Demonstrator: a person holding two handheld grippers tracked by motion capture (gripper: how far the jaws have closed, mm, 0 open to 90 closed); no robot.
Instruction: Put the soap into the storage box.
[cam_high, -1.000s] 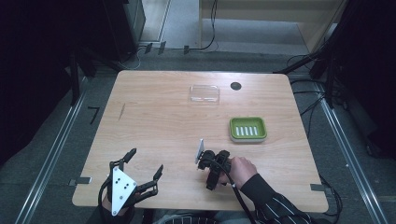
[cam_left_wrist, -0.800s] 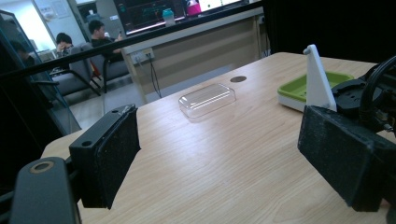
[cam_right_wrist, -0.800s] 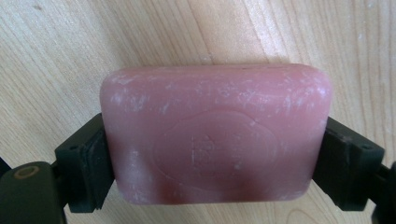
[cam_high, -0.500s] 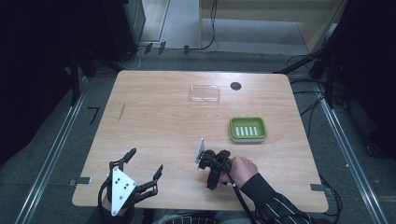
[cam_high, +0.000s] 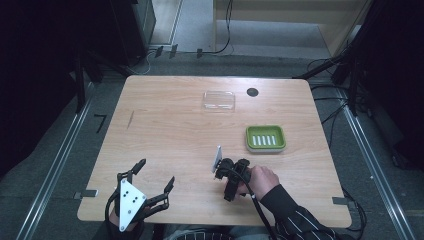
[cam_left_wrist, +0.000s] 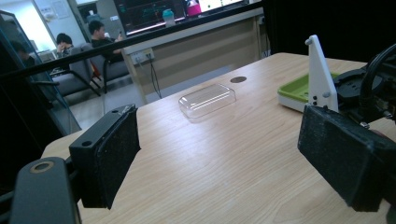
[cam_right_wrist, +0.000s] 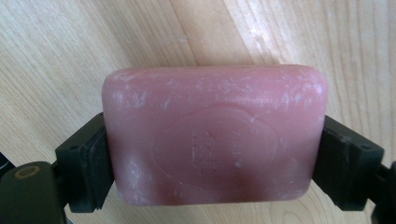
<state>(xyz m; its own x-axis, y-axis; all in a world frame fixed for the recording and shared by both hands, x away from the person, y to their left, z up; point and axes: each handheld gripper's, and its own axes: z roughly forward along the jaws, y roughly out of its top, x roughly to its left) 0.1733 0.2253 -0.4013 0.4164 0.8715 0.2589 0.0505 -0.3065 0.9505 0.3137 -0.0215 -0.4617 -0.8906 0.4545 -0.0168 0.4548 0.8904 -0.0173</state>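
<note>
A pale wood-grain bench stands on a grey floor in a dark room. In the high view, a clear plastic rectangular lid lies far centre, a lime-green ridged soap dish at right. The right gripper points down near centre; the left gripper rests near left, fingers spread wide with nothing between. The left gripper view shows rough black pads over bare wood. In the right gripper view, the fingers clamp a smooth pink rounded soap bar lying on the bench.
</note>
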